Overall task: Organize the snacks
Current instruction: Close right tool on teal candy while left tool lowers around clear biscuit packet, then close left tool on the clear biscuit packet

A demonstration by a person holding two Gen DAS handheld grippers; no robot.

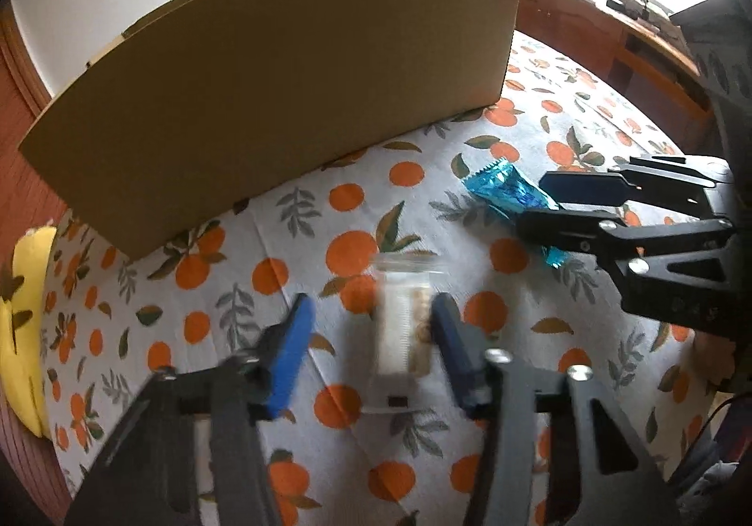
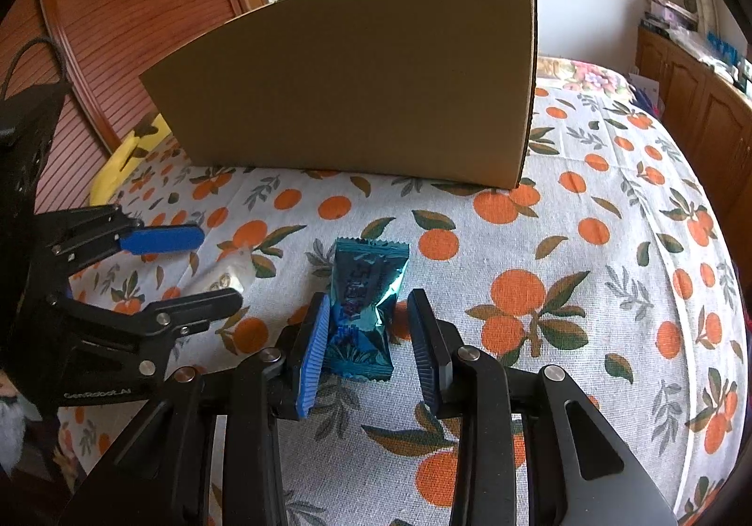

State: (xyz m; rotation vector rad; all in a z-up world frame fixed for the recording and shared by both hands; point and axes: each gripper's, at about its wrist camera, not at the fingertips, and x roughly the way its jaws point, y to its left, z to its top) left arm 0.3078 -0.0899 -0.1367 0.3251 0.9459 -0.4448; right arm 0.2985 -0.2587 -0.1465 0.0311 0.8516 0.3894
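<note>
A clear packet with a pale biscuit inside (image 1: 404,328) lies blurred on the orange-print tablecloth (image 1: 282,244). My left gripper (image 1: 373,310) stands open around it: the right finger is at its edge, the blue left pad (image 1: 291,352) stays well apart. In the right wrist view the same gripper (image 2: 221,267) straddles the packet (image 2: 225,277). My right gripper (image 2: 370,296) is shut on a shiny blue snack packet (image 2: 366,281) resting on the cloth, the blue pad (image 2: 312,347) against its side. The left wrist view shows that gripper (image 1: 533,204) over the blue packet (image 1: 498,190).
A large brown cardboard box (image 1: 282,79) (image 2: 352,93) stands on the cloth right behind both packets. A yellow object (image 1: 23,314) (image 2: 117,159) sits at the cloth's left edge. Wooden cabinets (image 2: 695,103) line the right side, a slatted wooden door (image 2: 117,9) the left.
</note>
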